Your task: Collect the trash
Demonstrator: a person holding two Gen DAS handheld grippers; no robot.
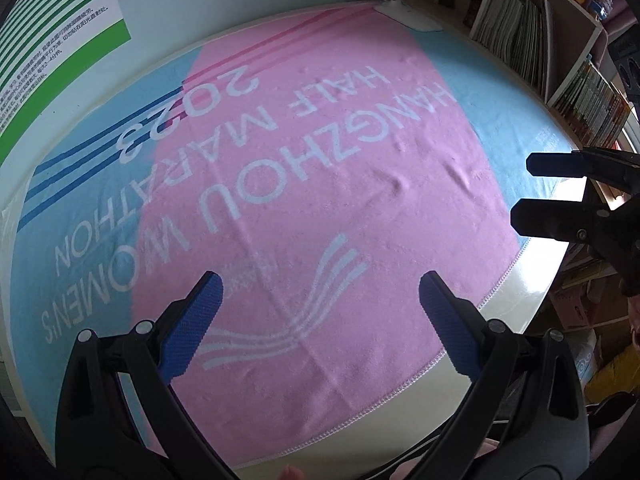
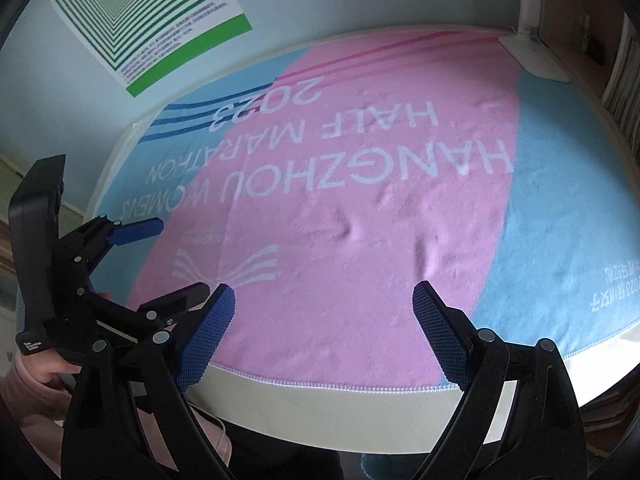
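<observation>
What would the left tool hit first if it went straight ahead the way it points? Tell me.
Probably the towel itself: the left tool, jaws open and empty, points down at the towel's pink middle, and nothing shows between them. How far off the cloth lies cannot be judged. The right tool sits off to the side, out of line.

A home study: crammed bookshelves (image 1: 560,64) at upper right, a marathon towel (image 1: 320,168) spread over the table, a poster (image 2: 140,20) on the wall upper left.

The small print on the green-striped poster (image 2: 136,12) is too fine to read, and the left wrist view cuts the poster off at its edge. The book spines on the shelf (image 1: 560,60) are too small to tell titles. The towel's (image 2: 360,200) near right corner hangs out of sight below the table edge (image 2: 320,408).
</observation>
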